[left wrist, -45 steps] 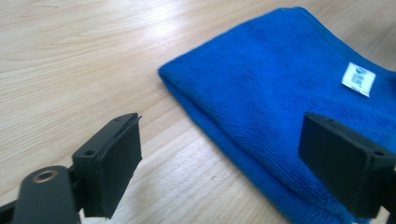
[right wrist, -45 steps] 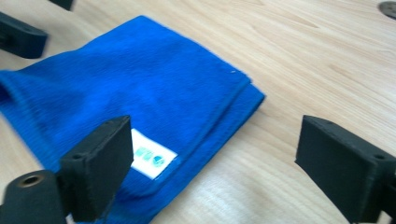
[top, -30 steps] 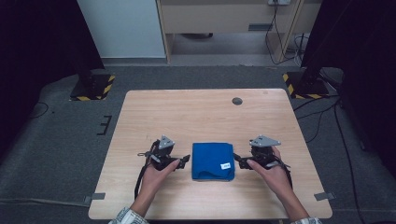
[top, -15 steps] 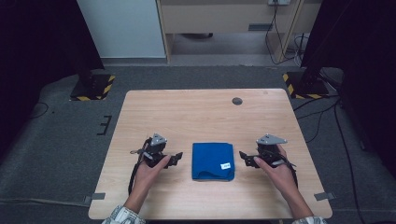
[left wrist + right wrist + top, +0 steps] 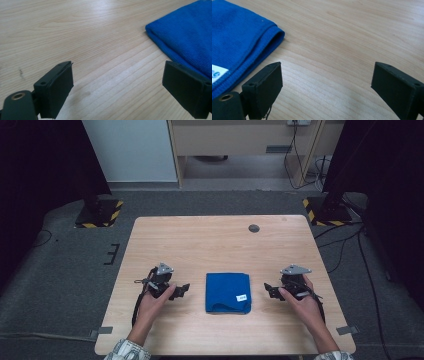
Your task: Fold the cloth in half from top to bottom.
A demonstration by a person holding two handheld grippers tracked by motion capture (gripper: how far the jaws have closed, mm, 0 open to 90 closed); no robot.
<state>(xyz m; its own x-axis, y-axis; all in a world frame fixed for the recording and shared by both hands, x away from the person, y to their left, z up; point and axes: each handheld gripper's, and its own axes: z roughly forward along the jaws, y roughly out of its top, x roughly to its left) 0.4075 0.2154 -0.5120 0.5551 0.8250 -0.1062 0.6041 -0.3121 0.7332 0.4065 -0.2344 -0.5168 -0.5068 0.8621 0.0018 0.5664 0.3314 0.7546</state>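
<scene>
A folded blue cloth (image 5: 228, 292) with a small white label (image 5: 241, 297) lies flat on the wooden table (image 5: 210, 245), near the front middle. My left gripper (image 5: 183, 290) rests on the table a little left of the cloth, open, nothing between its jaws. In the left gripper view the left gripper (image 5: 117, 86) frames bare wood, with the cloth (image 5: 185, 35) at the upper right. My right gripper (image 5: 268, 290) sits just right of the cloth, also open and empty. The right gripper view has the right gripper (image 5: 325, 87) over wood and the cloth (image 5: 237, 37) at the left with its label (image 5: 217, 72).
A small dark round disc (image 5: 254, 228) is set in the table near its far right edge. Black stands with yellow-striped bases (image 5: 97, 212) (image 5: 327, 210) flank the table on the grey floor. Cables (image 5: 345, 245) trail at the right.
Both grippers have drawn away sideways from the cloth, left one leftward and right one rightward. The cloth lies folded where it was.
</scene>
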